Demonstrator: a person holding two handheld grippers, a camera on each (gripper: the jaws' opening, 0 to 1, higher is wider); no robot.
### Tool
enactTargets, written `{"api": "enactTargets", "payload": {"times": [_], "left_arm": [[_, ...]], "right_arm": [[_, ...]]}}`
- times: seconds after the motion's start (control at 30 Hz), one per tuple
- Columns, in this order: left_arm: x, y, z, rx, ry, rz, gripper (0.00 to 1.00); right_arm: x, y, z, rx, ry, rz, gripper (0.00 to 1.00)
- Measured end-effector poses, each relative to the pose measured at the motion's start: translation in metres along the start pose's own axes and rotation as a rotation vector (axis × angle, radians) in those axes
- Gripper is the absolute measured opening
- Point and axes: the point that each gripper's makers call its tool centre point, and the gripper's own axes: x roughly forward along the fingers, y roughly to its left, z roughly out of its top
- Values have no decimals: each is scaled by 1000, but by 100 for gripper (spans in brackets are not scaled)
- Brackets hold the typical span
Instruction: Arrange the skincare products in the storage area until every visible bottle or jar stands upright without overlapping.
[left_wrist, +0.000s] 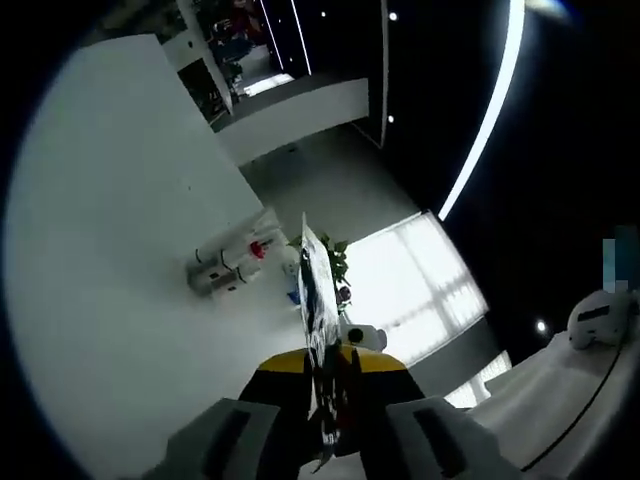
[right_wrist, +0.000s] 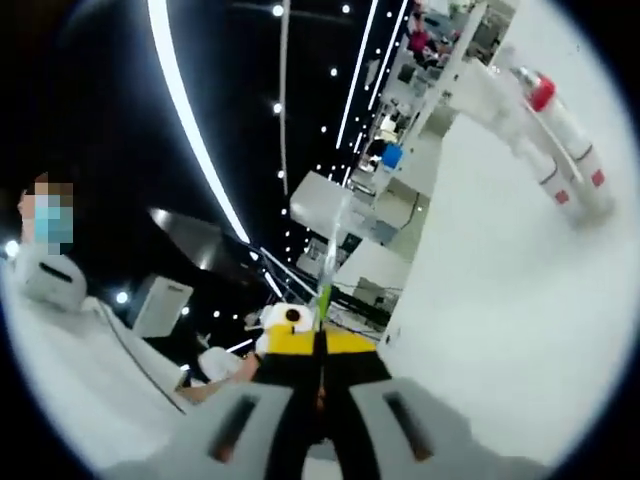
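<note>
Left gripper (left_wrist: 330, 410): jaws pinched together on a thin flat packet (left_wrist: 313, 300), seen edge-on and running straight out along the jaw line. Past it the white table (left_wrist: 110, 260) sits tilted in the view, with a small cluster of white bottles (left_wrist: 225, 268) on it, well apart from the jaws. They look to be lying on their sides, but they are too small here for us to be sure. A small plant (left_wrist: 336, 260) sits just beyond the packet tip. Right gripper (right_wrist: 322, 395): jaws also closed, clamped on a thin translucent strip with a green edge (right_wrist: 326, 262). We can't tell whether it's the same packet or a second one. In the right gripper view the red-capped bottles (right_wrist: 555, 150) show at the far side of the table, side by side and touching, nowhere near the jaws. Our read is that no bottle is in hand yet and both jaws are occupied. To do this step well, we should set the flat pieces down on bare table away from the cluster, level the camera first, then come at one bottle from the side at mid-body, lift it clear of its neighbour before righting it, and stand it with a gap so nothing overlaps
</note>
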Motion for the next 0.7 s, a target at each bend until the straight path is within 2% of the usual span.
{"api": "enactTargets", "payload": {"times": [0.1,0.17,0.27,0.3,0.4,0.43,0.53,0.67,0.7], "left_arm": [[6,-2,1,-9,-6,-11,10],[8,-4,4,-3,-21,-14,3],[12,-8,5,4,-16,-26,2],[13,-13,5,34,-4,-46,2],[13,-16,5,58,16,-45,1],[14,-18,1,72,47,-56,1],[17,-18,-9,96,103,-47,1],[22,-20,-21,95,150,-67,1],[23,-20,-23,100,157,-68,2]], "right_arm": [[2,4,7,-9,-25,8,0],[3,7,8,-17,-23,9,0],[0,8,13,-11,-29,8,0],[-1,10,14,-13,-29,14,0],[-3,16,15,-30,-10,22,2],[-3,19,16,-34,-1,25,4],[-2,20,23,-28,3,19,14],[2,19,28,-45,29,2,11],[2,19,27,-46,43,5,6]]}}
